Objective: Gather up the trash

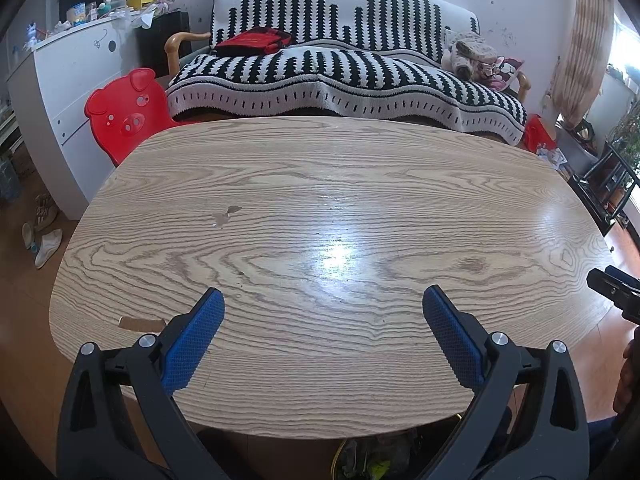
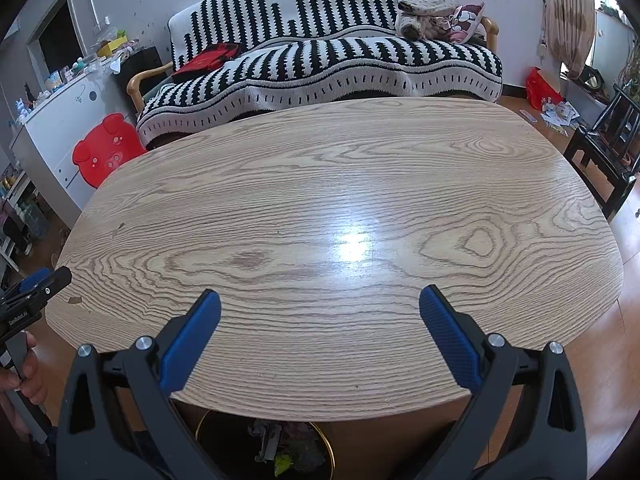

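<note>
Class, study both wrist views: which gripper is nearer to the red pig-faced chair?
Left. The left gripper hovers over the table's near edge on the red pig-faced chair side; the right gripper is further along the table, away from it.

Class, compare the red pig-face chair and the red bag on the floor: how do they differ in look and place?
The red pig-face chair is rigid, with a moulded face, left of the sofa. The red bag is soft, crumpled, right of the sofa by scattered papers. Both are bright red and beyond the table.
</note>
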A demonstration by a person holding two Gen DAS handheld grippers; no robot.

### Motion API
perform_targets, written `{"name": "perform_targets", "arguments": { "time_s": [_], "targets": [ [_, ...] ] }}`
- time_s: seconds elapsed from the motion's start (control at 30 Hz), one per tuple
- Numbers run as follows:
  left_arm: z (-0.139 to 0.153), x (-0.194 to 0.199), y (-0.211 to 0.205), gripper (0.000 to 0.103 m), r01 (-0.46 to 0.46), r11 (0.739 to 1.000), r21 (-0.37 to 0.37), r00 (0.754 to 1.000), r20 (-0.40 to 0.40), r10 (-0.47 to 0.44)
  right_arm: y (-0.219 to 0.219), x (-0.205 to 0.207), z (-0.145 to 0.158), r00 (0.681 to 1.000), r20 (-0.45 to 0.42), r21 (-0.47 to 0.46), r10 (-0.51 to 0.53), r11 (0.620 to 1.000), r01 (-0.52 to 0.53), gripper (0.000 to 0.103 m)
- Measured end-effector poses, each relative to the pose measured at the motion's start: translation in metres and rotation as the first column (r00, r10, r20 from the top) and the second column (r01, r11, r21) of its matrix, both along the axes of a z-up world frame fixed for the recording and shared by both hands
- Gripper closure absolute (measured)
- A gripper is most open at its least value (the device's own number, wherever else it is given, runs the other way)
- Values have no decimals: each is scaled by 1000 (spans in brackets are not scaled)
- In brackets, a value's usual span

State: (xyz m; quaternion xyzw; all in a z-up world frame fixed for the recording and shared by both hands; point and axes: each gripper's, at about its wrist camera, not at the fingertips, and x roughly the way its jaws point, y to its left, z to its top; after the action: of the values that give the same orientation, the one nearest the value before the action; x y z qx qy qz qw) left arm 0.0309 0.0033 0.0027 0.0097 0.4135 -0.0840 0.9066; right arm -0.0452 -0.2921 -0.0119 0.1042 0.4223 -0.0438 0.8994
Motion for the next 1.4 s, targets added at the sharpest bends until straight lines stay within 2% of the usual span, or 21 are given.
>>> {"name": "perform_targets", "arguments": {
  "time_s": [0.97,1.4],
  "targets": [
    [-3,4,2,7,0,1000,4,1000,-13,0,2,-1,0,1000,-6,-4,8,1000,-8,7],
    [-2,4,-1,7,4,1000,21,1000,5,-4,2,-1,-1,1000,-5,-3,4,1000,-4,7]
  ]
}}
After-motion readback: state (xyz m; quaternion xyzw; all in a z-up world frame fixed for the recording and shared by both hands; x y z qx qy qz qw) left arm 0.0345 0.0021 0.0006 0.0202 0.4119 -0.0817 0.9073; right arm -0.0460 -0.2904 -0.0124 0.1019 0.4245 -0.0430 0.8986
